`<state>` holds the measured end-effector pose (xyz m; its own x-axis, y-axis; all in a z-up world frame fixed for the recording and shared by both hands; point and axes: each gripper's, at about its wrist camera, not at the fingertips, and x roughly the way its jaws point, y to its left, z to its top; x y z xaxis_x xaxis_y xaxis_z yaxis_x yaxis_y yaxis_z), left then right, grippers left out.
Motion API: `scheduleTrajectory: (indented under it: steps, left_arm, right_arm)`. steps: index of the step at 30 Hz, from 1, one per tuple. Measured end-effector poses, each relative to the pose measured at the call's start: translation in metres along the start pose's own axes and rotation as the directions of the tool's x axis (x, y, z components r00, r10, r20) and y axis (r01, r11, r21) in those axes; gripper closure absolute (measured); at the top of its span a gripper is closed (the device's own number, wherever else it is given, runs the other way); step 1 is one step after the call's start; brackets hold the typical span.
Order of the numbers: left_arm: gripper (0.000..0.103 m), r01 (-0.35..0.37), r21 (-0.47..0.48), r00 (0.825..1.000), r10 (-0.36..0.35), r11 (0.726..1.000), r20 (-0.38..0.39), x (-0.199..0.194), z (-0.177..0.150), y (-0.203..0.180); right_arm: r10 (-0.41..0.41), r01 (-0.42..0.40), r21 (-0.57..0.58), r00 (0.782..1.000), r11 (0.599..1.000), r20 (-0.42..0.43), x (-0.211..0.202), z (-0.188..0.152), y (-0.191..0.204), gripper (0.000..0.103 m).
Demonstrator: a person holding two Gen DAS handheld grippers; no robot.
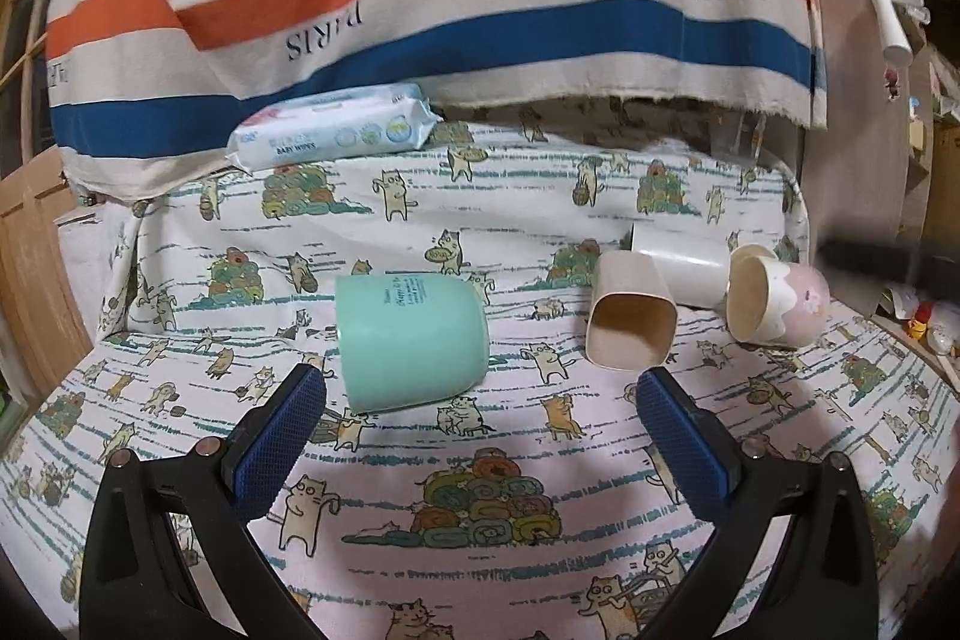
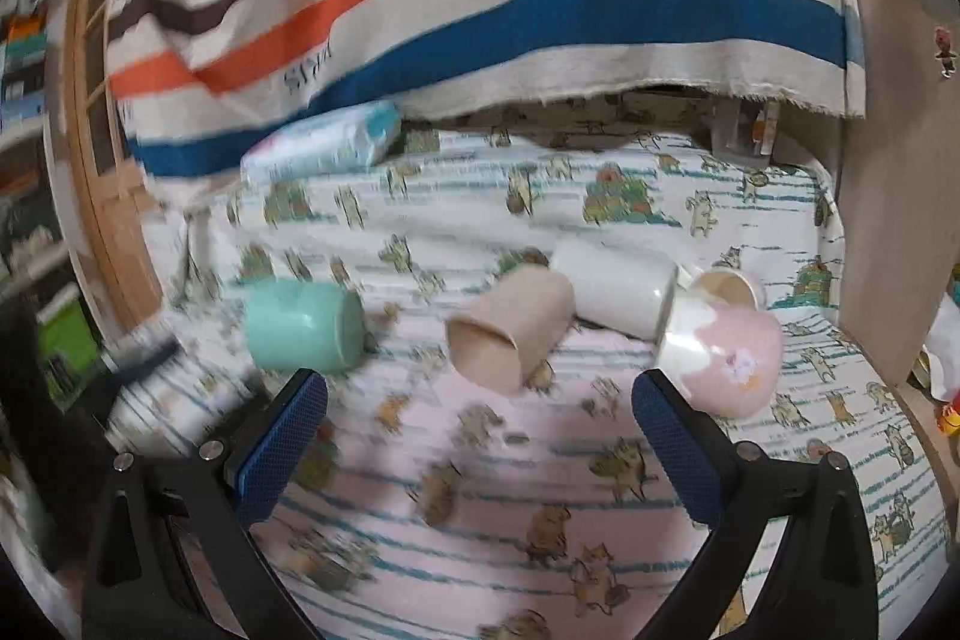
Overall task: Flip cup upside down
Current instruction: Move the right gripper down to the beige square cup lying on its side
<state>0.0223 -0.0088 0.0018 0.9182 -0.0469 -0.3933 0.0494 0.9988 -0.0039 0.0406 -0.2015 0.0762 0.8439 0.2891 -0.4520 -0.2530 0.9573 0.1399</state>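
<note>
Smooth matt cup [image 1: 411, 343], printed cloth [image 1: 480, 472].

We see the mint-green cup [image 1: 410, 342] standing upside down on the cat-print cloth [image 1: 480, 460], just past our left gripper [image 1: 480, 388], jaws wide apart w/ nothing between. Right of the mint cup: beige square cup [image 1: 630, 319], white cup [image 1: 678, 259] & pink cup [image 1: 780, 301], all on their sides. Baby wipes pack [image 1: 333, 127] behind it.
</note>
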Motion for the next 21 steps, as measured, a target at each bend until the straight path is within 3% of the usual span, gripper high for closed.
scheduleTrajectory:
  steps: [3,8,12,16,18,21]
  left_arm:
    - [0.0,0.013,-0.043,1.0,-0.013,0.999,0.002,0.003,0.009,0.007]
    - [0.0,-0.022,-0.043,1.0,0.022,0.999,0.018,0.006,0.014,0.013]
    - [0.0,-0.041,-0.055,0.999,0.04,0.998,-0.01,0.018,0.027,0.019]
    - [0.0,-0.085,-0.062,0.996,0.084,0.994,-0.018,0.033,0.036,0.024]
    - [0.0,-0.073,-0.086,0.997,0.071,0.994,-0.03,0.041,0.031,0.027]
    - [0.0,-0.037,-0.118,0.996,0.027,0.992,-0.082,0.049,0.024,0.033]
  right_arm:
    - [-0.078,0.081,0.046,0.994,0.996,-0.076,0.01,0.036,-0.003,0.001]
    - [-0.087,0.114,0.119,0.974,0.986,-0.21,0.058,0.071,-0.016,0.007]
    - [-0.059,0.134,0.203,0.939,0.97,-0.338,0.108,0.072,-0.029,0.017]
    - [-0.085,0.178,0.193,0.908,0.965,-0.411,0.149,0.062,-0.027,0.017]
    - [-0.093,0.198,0.197,0.891,0.96,-0.444,0.168,0.056,-0.029,0.017]
    - [-0.035,0.194,0.266,0.863,0.944,-0.505,0.193,0.043,-0.037,0.024]
